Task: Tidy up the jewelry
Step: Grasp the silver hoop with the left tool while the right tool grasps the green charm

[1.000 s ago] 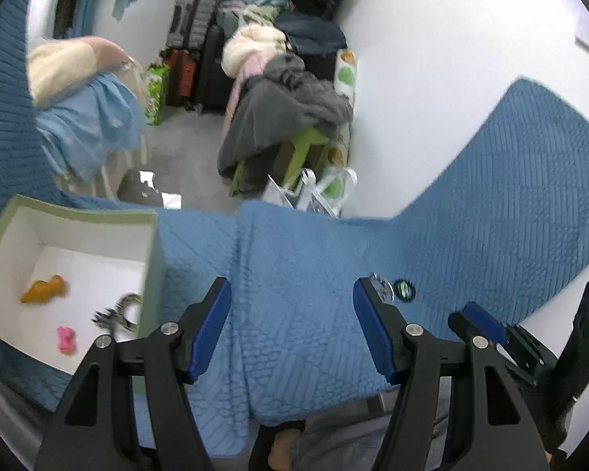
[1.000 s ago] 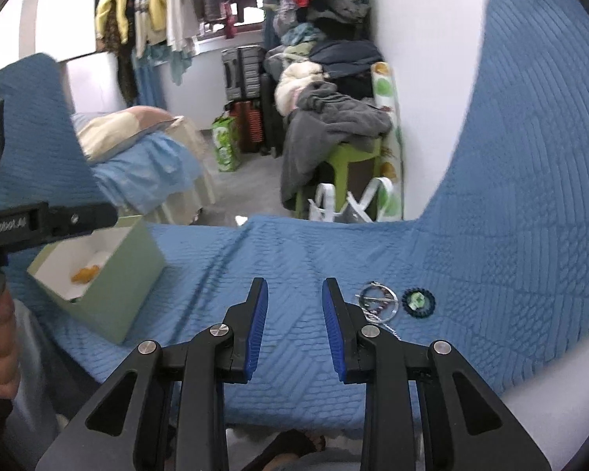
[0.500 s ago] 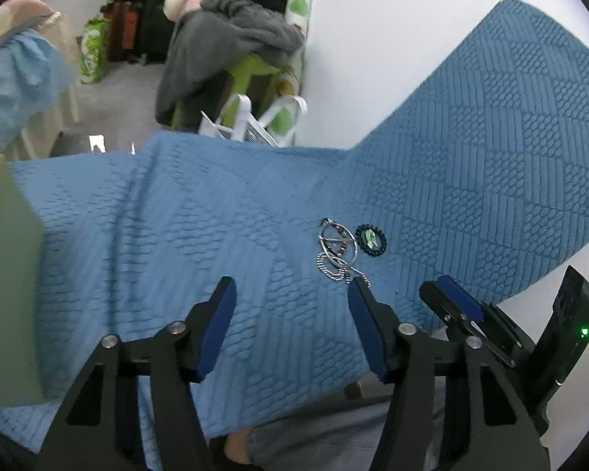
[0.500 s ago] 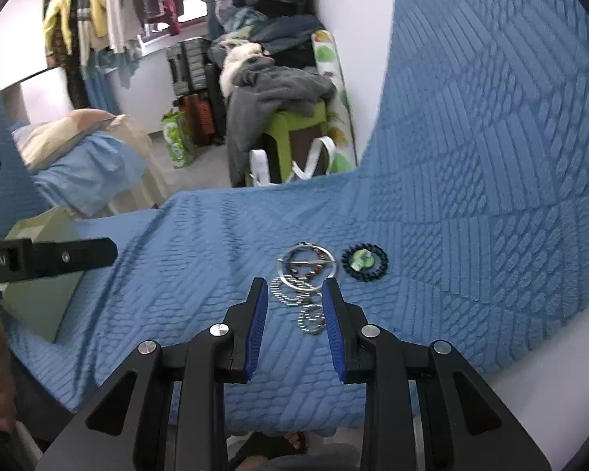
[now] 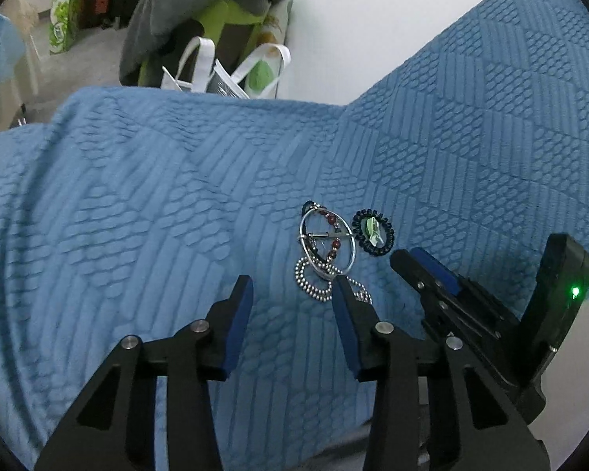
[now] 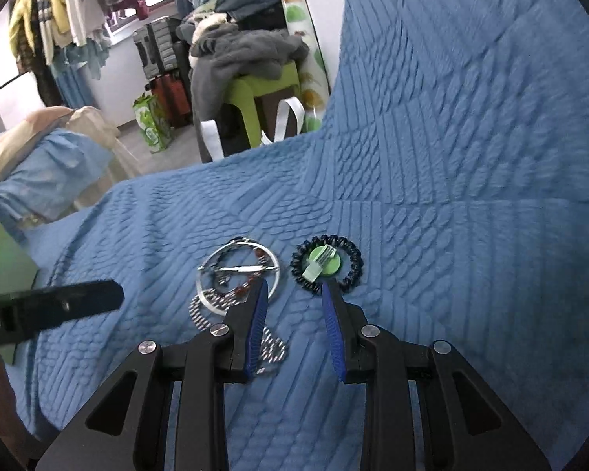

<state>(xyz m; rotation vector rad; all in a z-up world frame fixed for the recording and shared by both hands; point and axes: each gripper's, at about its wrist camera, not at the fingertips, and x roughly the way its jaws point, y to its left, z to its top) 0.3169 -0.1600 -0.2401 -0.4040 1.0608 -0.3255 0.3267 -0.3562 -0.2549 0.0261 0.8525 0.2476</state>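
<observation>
A small pile of jewelry lies on the blue quilted cover: a silver bangle [image 5: 328,239] with a red bead strand, a ball chain [image 5: 312,280] and, beside them, a black coiled ring around a green piece [image 5: 373,231]. My left gripper [image 5: 292,294] is open and empty, just short of the chain. My right gripper [image 6: 294,294] is open and empty, its tips between the bangle [image 6: 239,274] and the black coiled ring [image 6: 326,265]. The right gripper also shows at the right of the left wrist view [image 5: 424,271].
The blue cover [image 5: 137,216] rises up a backrest at the right. A corner of the pale green box [image 6: 4,263] shows at the far left. Beyond the cover's edge are a green stool with grey clothes [image 6: 251,66], bags and suitcases.
Both grippers moved right and down toward the jewelry pile. The green box left the left wrist view. The right gripper's jaws opened wider.
</observation>
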